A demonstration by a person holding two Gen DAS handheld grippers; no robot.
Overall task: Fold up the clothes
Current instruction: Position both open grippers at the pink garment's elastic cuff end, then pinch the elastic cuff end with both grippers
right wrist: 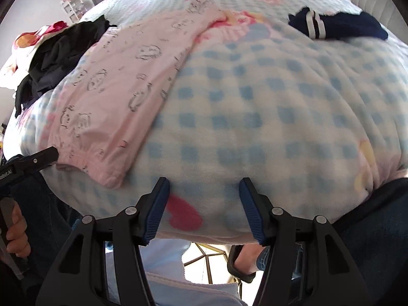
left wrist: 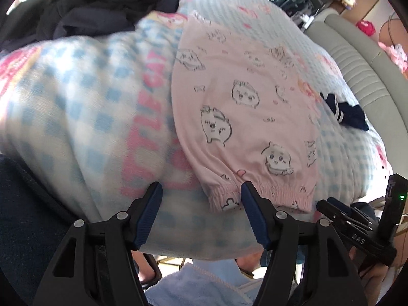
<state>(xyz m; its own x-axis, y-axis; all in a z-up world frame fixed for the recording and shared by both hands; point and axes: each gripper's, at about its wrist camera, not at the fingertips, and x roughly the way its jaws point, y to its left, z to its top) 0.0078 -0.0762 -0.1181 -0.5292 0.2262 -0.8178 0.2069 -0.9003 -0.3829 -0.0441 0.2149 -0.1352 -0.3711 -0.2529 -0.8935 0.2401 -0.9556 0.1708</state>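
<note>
Pink pyjama trousers [left wrist: 244, 107] printed with small cartoon animals lie folded lengthwise on a blue-checked blanket [left wrist: 76, 102], elastic cuff toward me. My left gripper [left wrist: 201, 191] is open just before the cuff's left corner, nothing between its fingers. In the right wrist view the same trousers [right wrist: 122, 81] lie left of centre. My right gripper [right wrist: 204, 186] is open over bare blanket [right wrist: 267, 117] near the bed's front edge, to the right of the cuff. The right gripper's body [left wrist: 344, 219] shows at the lower right of the left view.
A heap of dark clothes [left wrist: 97, 7] sits at the far left of the bed. Navy socks with white stripes [right wrist: 336, 28] lie at the far right, by a grey padded headboard [left wrist: 357, 58]. Slippered feet [right wrist: 244, 260] and floor show below the edge.
</note>
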